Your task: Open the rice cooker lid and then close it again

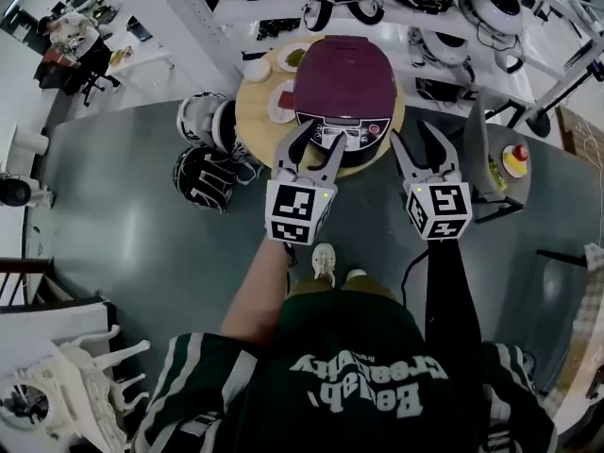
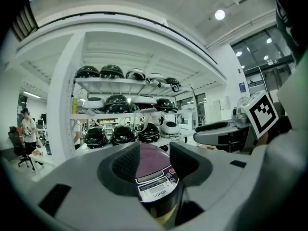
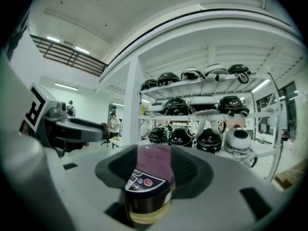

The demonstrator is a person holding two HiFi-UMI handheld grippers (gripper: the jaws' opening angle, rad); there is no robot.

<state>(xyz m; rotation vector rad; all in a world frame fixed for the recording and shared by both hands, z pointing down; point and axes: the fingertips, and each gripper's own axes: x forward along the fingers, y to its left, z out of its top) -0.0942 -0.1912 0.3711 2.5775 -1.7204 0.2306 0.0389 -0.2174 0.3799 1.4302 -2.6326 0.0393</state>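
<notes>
A rice cooker [image 1: 344, 83] with a purple lid, shut, and a dark control panel stands on a round wooden table [image 1: 253, 111]. My left gripper [image 1: 319, 138] hovers at the cooker's front, over the control panel, open with nothing gripped. My right gripper [image 1: 418, 138] hangs just right of the cooker's front, also open and empty. In the left gripper view the cooker [image 2: 156, 186] shows through the gap of the left gripper [image 2: 155, 158]. In the right gripper view the cooker [image 3: 147, 177] lies ahead, beyond the right gripper [image 3: 153, 165]. Whether either touches the cooker cannot be told.
Small plates [image 1: 283, 100] sit on the table left of the cooker. Black and white helmets [image 1: 208, 173] lie at its left. A grey side stand [image 1: 491, 173] with a small dish is at the right. Shelves of helmets [image 2: 120, 134] stand behind.
</notes>
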